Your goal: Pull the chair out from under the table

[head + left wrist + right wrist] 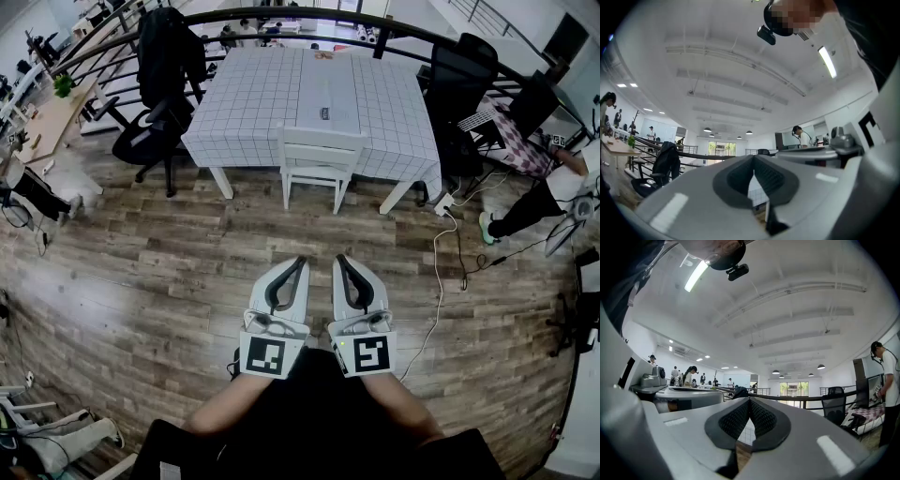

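1. The left gripper (pixel 301 262) and the right gripper (pixel 339 260) are held side by side above the wooden floor (pixel 141 272), near each other but apart. Both are pointed level toward the table (pixel 253 94).
2. In the left gripper view, the jaws of the left gripper are seen pressed together at the tips, and nothing is pinched between them.
3. In the right gripper view, the jaws of the right gripper are likewise seen closed tip to tip, with nothing held.
4. The white chair (pixel 320 155) is found straight ahead of both grippers and well apart from them, with bare floor between. It is touched by neither.
5. The chair is pushed in at the side of the table nearest the grippers, with its backrest turned toward them. The table is covered by a checked cloth (pixel 394 112).
6. A black office chair (pixel 155 131) draped with a dark jacket (pixel 169 47) is seen ahead and to the left of the left gripper. A second office chair (pixel 459 80) is seen ahead and to the right of the right gripper.
7. A white power strip (pixel 443 204) is seen on the floor ahead and to the right of the right gripper. A person (pixel 548 192) is seen farther right.
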`<state>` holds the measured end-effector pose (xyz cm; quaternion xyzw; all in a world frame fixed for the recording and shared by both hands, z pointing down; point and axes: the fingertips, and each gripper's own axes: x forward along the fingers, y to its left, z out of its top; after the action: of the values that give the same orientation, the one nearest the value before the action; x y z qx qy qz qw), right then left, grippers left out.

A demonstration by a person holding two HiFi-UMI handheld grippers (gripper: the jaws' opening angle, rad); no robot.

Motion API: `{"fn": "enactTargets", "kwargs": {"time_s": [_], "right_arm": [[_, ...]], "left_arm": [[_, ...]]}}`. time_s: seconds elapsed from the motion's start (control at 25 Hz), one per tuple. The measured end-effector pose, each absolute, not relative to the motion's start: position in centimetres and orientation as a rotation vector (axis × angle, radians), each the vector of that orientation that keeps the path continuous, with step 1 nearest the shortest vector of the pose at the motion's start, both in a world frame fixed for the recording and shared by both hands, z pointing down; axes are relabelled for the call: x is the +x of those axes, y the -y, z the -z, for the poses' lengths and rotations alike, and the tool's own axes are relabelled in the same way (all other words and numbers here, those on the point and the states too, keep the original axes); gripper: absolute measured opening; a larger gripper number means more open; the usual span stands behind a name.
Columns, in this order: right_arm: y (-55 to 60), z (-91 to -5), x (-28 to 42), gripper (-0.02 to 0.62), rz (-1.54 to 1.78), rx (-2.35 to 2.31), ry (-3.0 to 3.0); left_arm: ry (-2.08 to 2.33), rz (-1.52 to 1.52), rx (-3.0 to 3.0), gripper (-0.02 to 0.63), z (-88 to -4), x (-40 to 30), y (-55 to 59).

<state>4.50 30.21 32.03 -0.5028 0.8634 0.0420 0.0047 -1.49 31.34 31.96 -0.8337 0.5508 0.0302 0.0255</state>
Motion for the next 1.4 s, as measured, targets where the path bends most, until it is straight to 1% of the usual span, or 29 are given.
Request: {"fn": "enactTargets", "kwargs": {"time_s": [0.16, 0.28, 0.4, 0.72, 0.84, 0.96, 1.2, 1.4], "right_arm": [[-30.6, -32.7, 6.1, -0.003, -0.147, -1.582, -2.717], [-30.7, -33.1, 7.2, -0.003, -0.060, -1.560, -2.688], [-30.7, -33.4, 8.1, -0.003, -0.007, -1.561, -2.658], [-29.6, -34.6, 8.6, -0.002, -0.026, -1.576, -2.683], [-27.6, -34.8, 10.4, -0.002, -0.023, -1.643, -2.650], [-25.2, -34.4, 11.3, -0.003, -0.027, -1.711, -2.604], [-18.2, -32.9, 8.7, -0.002, 0.055, -1.765, -2.654], [-12.1, -35.0, 6.8, -0.002, -0.013, -1.700, -2.676]], "left_arm": [[-1.710, -0.088, -2.576, 0.009, -32.4, 0.0, -31.8], [-1.730, -0.093, -2.571, 0.009, -32.8, 0.4, -32.0], [-1.763, -0.068, -2.572, 0.009, -33.4, -0.3, -32.0], [-1.796, -0.054, -2.493, 0.009, -33.5, -3.7, -28.9], [-1.838, -0.110, -2.535, 0.009, -34.9, -4.2, -26.5], [-1.833, -0.097, -2.551, 0.009, -35.7, -4.4, -23.8], [-1.773, -0.034, -2.589, 0.009, -32.7, -5.6, -16.7], [-1.733, -0.055, -2.578, 0.009, -34.8, -5.5, -10.9]]}}
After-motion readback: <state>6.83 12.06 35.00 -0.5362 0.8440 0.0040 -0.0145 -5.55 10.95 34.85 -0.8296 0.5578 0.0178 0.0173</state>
